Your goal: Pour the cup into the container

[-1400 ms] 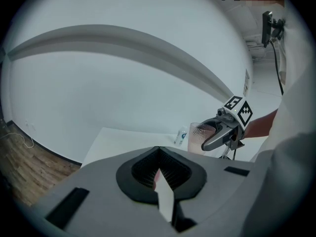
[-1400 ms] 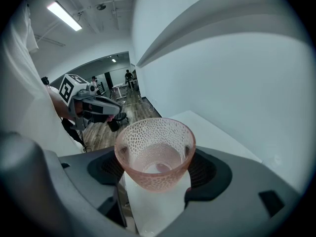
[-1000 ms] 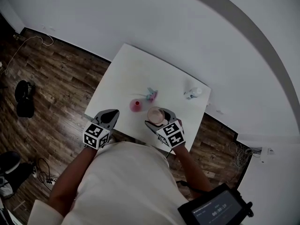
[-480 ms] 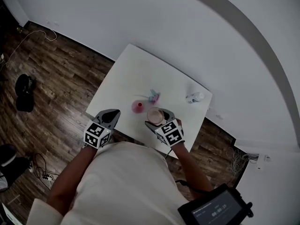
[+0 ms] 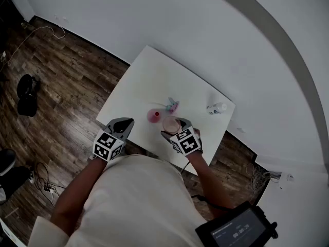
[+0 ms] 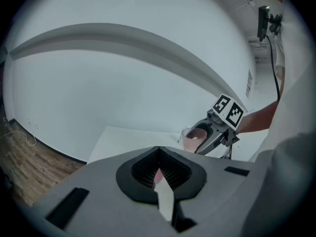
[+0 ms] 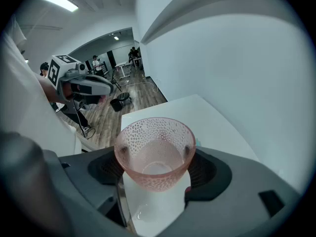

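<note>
Right tool (image 5: pixel 171 127) gripping cup (image 7: pixel 154 152) lowered nearer table (image 5: pixel 154 76); left tool (image 5: pixel 122 125) unmoved.

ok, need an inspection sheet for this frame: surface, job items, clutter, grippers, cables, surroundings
surface: white table, mostly bare; a few small things toward its near half.
job's things: pink dimpled cup, upright, contents unclear; small pink container on the table just left of it.
clutter: pink-and-blue item behind the container; pale item near the right corner; both too small to identify.
grippers: left gripper shut, empty, at the table's near edge; right gripper shut on the cup.
cables: white cable on the floor by the wall; cable tangle lower left.
surroundings: wood floor, white wall, black bag on the floor.
</note>
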`<state>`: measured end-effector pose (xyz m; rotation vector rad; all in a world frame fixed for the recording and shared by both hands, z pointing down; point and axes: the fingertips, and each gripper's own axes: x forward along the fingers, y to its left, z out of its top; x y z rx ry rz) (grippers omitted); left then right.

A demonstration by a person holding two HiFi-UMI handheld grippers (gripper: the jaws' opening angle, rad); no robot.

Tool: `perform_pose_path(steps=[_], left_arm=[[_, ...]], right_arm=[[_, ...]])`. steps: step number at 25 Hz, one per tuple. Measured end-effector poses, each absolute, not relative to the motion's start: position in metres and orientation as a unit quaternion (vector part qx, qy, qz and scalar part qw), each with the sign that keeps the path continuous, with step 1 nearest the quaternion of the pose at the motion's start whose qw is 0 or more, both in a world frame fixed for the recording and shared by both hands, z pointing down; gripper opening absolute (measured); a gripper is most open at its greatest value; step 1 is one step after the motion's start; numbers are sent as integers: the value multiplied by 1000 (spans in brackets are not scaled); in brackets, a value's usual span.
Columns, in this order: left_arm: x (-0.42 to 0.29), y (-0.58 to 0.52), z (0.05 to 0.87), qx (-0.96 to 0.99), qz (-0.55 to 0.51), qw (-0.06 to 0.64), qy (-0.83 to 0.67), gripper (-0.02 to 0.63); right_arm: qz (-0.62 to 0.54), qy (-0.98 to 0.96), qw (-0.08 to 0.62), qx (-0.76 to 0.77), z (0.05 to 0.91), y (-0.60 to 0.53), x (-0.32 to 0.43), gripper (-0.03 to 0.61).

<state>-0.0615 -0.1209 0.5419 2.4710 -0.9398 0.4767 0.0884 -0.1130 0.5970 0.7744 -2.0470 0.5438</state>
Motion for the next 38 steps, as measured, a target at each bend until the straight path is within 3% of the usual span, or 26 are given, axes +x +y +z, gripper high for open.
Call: perform_pose_path(steps=[38], left_arm=[[-64,-119,536,894,163,221,-354,11]], right_arm=[[256,-785,525,206,643,-107,77,371]])
